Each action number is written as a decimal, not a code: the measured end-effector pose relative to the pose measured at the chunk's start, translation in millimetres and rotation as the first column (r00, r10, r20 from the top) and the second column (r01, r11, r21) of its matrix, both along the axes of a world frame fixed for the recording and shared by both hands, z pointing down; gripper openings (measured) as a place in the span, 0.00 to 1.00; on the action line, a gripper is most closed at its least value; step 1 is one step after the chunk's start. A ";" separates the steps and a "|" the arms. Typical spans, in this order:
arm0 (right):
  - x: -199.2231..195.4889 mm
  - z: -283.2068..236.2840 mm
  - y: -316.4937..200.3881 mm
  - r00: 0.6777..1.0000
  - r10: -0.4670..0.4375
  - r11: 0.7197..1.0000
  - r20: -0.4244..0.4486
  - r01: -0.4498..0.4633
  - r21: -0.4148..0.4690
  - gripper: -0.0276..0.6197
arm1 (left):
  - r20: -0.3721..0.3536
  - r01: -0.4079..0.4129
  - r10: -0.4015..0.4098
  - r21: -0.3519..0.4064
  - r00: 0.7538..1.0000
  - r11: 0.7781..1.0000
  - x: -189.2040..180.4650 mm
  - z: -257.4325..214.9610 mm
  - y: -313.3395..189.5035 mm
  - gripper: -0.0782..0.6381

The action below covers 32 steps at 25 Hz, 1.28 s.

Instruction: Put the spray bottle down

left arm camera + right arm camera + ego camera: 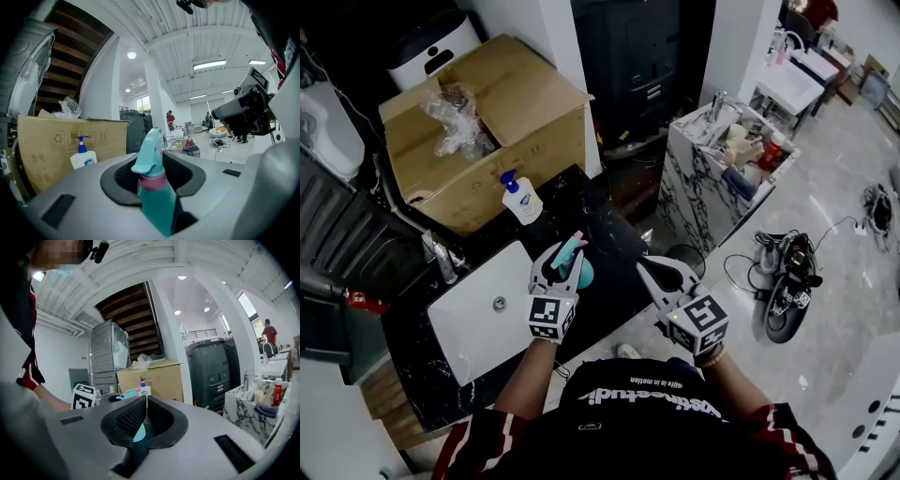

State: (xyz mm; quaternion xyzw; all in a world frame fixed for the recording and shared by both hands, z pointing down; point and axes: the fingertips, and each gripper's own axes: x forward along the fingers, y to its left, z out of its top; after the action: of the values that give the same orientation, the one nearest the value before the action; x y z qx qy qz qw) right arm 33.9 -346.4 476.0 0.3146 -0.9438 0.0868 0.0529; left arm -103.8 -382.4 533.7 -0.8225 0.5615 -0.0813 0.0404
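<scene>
A teal spray bottle with a pink collar stands upright between the jaws of my left gripper, which is shut on its neck. In the left gripper view the bottle fills the gap between the dark pads and its trigger head rises above them. It hangs over the black counter, just right of the white sink; whether its base touches the counter I cannot tell. My right gripper is to the bottle's right, shut and holding nothing, with its tips meeting.
A white soap dispenser with a blue pump stands behind the bottle, in front of a large cardboard box. A faucet sits left of the sink. A marble-patterned cabinet and cables and tools on the floor lie to the right.
</scene>
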 end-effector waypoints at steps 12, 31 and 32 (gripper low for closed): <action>-7.0 -3.9 -3.2 1.000 -0.014 1.000 0.021 0.014 -0.006 0.10 | -0.012 0.002 -0.002 -0.038 1.000 0.999 -7.9 -3.1 12.6 0.39; -67.6 -44.9 14.5 0.993 -0.097 0.994 0.067 0.094 0.047 0.10 | -0.024 0.132 -0.131 0.068 0.991 0.989 -83.1 -73.3 105.1 0.20; -75.0 -48.3 17.1 0.991 -0.114 0.992 0.068 0.111 0.053 0.10 | -0.032 0.150 -0.148 0.079 0.988 0.986 -90.2 -79.6 111.0 0.17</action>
State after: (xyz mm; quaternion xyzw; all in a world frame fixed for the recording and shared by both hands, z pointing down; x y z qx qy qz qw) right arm -41.0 -329.3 427.7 0.2589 -0.9631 0.0714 0.0164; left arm -194.0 -271.4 454.1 -0.7768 0.6248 -0.0506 0.0602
